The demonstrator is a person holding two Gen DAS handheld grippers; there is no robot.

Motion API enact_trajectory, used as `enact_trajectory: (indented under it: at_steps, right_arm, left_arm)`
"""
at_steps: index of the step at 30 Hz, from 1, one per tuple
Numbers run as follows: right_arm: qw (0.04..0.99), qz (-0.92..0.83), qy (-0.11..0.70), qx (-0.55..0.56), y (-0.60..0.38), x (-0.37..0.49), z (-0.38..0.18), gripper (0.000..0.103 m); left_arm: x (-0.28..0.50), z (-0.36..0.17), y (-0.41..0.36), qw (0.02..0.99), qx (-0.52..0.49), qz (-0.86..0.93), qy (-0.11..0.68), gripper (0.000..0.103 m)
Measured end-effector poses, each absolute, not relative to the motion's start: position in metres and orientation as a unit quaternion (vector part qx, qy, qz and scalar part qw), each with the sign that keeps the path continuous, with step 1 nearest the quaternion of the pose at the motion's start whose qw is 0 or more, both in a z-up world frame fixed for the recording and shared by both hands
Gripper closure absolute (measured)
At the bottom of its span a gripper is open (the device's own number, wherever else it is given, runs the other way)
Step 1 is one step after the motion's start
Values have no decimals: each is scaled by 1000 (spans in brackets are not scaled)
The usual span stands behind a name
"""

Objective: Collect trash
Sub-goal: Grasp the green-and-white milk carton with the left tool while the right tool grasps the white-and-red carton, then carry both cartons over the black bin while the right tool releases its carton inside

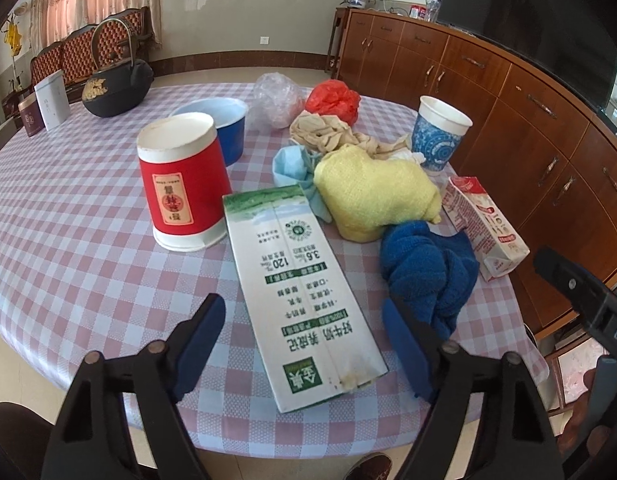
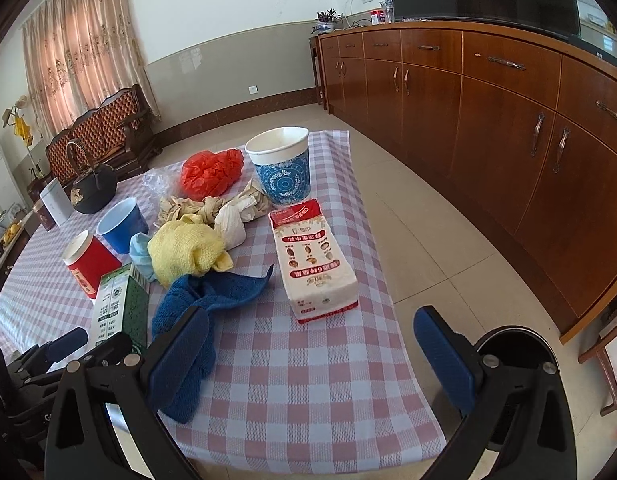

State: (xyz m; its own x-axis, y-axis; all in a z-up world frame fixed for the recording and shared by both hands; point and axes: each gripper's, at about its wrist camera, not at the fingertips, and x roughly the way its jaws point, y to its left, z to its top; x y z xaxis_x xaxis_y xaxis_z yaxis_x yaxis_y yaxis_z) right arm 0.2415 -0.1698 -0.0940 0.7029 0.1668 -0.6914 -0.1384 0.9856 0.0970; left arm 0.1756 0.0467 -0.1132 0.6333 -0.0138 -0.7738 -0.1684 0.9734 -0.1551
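Your table (image 1: 68, 216) wears a pink-and-white checked cloth and stands in a tiled room beside a long wooden sideboard (image 2: 488, 120). The green-and-white milk carton (image 1: 304, 292) lies flat near the table's front edge, its end stained, between the spread, empty fingers of your left gripper (image 1: 304, 344). Your right gripper (image 2: 312, 356) is also spread wide, holding nothing, with the red-and-white carton (image 2: 314, 260) lying ahead.

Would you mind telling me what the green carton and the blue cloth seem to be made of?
Green carton: probably coated paperboard, with glossy printed panels, sharp folds and a seam. Blue cloth: likely terry towelling, matte and nubby, crumpled softly.
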Motion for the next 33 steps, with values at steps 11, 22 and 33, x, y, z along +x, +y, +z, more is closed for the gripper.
enact_trajectory:
  at_steps: [11, 22, 33]
  right_arm:
    - [913, 85, 400, -4, -162, 309, -121, 22]
    - [896, 113, 429, -29, -145, 328, -146, 45]
    - [904, 136, 405, 3, -152, 309, -135, 49]
  left_arm:
    - [188, -124, 50, 894, -108, 34, 433, 32]
    - [181, -125, 54, 902, -104, 21, 419, 44]
    - [164, -113, 67, 913, -124, 15, 388, 49]
